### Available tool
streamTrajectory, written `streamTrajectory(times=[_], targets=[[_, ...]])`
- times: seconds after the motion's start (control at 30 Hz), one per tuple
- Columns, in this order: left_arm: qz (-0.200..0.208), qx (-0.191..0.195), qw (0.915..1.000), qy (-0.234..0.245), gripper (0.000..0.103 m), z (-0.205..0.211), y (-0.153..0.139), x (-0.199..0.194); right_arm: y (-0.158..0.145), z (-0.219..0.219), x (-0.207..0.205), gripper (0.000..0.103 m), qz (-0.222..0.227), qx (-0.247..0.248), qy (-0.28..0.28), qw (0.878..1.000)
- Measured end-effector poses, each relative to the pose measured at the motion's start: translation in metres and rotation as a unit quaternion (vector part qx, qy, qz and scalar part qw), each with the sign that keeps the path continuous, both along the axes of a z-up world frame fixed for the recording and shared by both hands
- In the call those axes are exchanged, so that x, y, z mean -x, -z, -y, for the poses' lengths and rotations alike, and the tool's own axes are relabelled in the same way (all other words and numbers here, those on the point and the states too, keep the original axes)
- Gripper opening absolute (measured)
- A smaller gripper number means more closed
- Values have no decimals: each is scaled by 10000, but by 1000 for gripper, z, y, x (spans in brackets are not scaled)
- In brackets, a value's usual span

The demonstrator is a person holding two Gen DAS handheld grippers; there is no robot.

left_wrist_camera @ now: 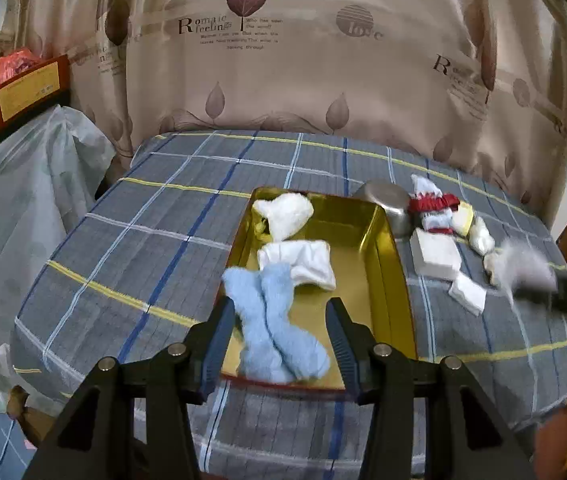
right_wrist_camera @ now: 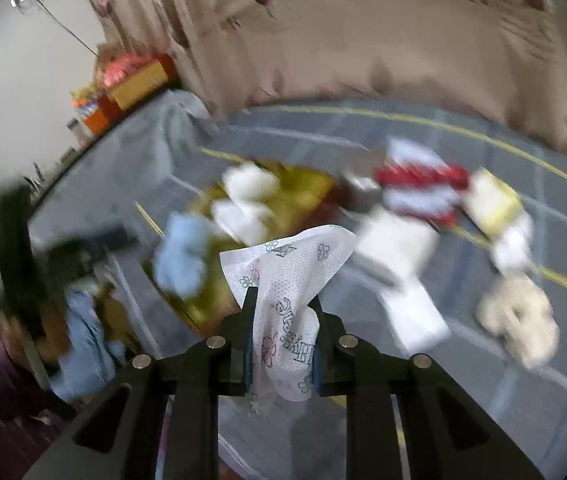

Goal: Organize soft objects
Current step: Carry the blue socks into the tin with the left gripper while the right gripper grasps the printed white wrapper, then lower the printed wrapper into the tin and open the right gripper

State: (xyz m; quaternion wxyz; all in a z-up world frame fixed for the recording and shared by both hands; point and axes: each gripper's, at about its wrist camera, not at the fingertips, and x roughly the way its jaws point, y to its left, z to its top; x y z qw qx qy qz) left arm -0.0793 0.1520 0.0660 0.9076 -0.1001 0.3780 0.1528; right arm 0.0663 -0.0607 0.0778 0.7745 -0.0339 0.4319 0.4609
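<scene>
The right gripper [right_wrist_camera: 281, 300] pinches a thin white printed tissue packet [right_wrist_camera: 289, 276], light and limp, best held mid-body, while the left gripper [left_wrist_camera: 279, 312] hangs half-open, empty, over the gold tray [left_wrist_camera: 391, 264].

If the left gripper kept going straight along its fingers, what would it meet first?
Most likely the light blue socks lying between the open left gripper fingers in the gold tray; depth is uncertain.
</scene>
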Motion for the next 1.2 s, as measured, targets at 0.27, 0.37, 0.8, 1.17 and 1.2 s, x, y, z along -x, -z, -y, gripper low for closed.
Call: streamTrajectory(times=[0.27,0.37,0.8,1.17,1.2], targets=[[161,-558,9982,-132,48,0,-1,19,17,-123,-46,19,-210,137,69,9997],[267,-517,9981,-205,48,-8,-5,23,41,-154,-65,19,-385,358,148,9985],[103,-124,9994,-300,49,-32,8,21,93,-194,-86,26,-427,1007,481,9928],[24,-219,9995,-227,49,-22,13,20,34,-100,-53,66,354,-504,870,9943],[22,-227,9995,-199,49,-20,13,19,29,-85,-47,66,443,-622,953,9925]])
